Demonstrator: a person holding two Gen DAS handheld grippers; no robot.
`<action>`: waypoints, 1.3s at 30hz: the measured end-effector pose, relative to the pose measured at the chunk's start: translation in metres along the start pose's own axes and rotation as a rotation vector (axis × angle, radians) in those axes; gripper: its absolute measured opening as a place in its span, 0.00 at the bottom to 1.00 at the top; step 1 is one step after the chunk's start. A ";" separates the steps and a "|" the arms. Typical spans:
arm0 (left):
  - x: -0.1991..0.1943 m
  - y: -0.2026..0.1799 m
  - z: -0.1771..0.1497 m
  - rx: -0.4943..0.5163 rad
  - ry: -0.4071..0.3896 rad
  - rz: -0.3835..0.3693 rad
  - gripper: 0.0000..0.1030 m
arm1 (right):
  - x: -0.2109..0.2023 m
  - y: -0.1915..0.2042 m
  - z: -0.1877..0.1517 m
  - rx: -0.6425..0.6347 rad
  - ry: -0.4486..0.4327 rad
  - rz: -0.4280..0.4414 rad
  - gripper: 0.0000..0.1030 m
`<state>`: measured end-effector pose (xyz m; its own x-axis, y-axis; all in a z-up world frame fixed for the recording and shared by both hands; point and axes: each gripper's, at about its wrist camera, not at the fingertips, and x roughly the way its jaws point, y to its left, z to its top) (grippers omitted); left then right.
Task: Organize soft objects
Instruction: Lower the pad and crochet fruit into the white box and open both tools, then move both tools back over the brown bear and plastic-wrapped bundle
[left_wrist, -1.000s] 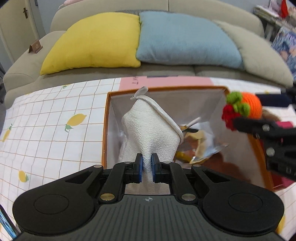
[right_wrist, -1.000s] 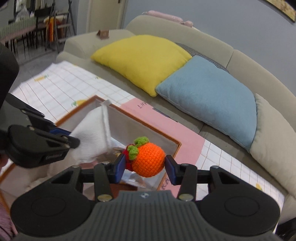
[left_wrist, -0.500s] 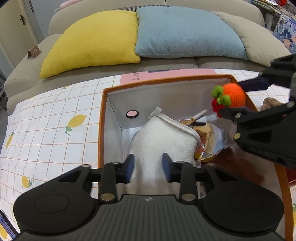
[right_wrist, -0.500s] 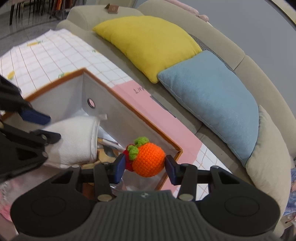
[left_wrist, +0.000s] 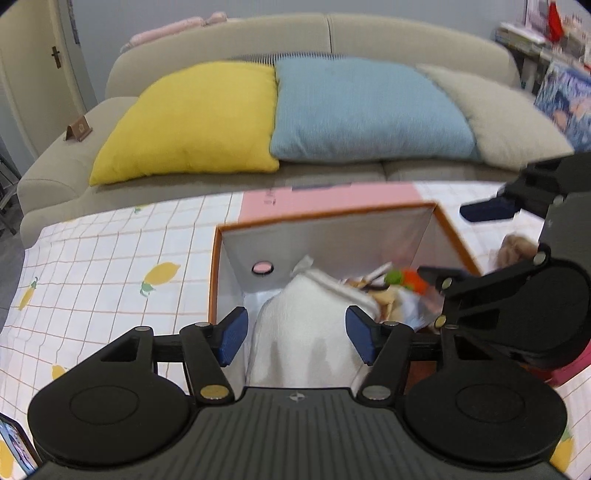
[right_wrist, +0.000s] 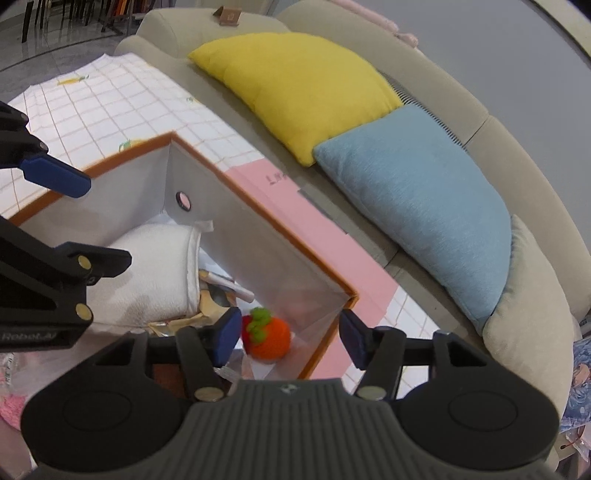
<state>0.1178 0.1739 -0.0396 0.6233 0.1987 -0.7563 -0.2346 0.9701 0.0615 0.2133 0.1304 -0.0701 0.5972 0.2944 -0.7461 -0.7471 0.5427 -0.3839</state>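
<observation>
An orange-rimmed box (left_wrist: 448, 221) (right_wrist: 288, 240) with pale inner walls stands on the lemon-print cloth. A white towel (left_wrist: 314, 321) (right_wrist: 147, 273) lies slumped inside it. My left gripper (left_wrist: 293, 334) hovers over the towel, its jaws opening and its blue pads clear of the cloth. A crocheted orange fruit with green leaves (right_wrist: 267, 336) (left_wrist: 410, 277) sits in the box's corner. My right gripper (right_wrist: 288, 338) is just above it, jaws opening, and neither pad presses on the toy. Crumpled wrappers (right_wrist: 218, 284) lie between towel and toy.
A beige sofa carries a yellow cushion (left_wrist: 192, 122), a blue cushion (left_wrist: 365, 110) and a grey one (left_wrist: 509, 114). A pink sheet (right_wrist: 325, 236) lies under the box's far side. Pink fluffy things (right_wrist: 11, 406) and a brown plush (left_wrist: 517, 247) lie beside the box.
Both grippers have let go: the towel dropped from the left pads and settled in the box, and the orange toy fell from the right pads into the box's corner.
</observation>
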 end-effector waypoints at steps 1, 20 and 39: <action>-0.004 0.000 0.001 -0.007 -0.015 -0.003 0.69 | -0.005 -0.001 0.000 0.009 -0.007 0.002 0.56; -0.107 -0.051 -0.033 -0.012 -0.260 -0.175 0.69 | -0.150 -0.025 -0.105 0.439 -0.229 -0.031 0.67; -0.103 -0.158 -0.071 0.242 -0.141 -0.405 0.43 | -0.175 -0.032 -0.253 0.719 -0.105 -0.209 0.72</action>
<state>0.0378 -0.0094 -0.0177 0.7274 -0.2009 -0.6562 0.2175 0.9744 -0.0572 0.0591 -0.1375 -0.0652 0.7573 0.1830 -0.6269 -0.2623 0.9643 -0.0353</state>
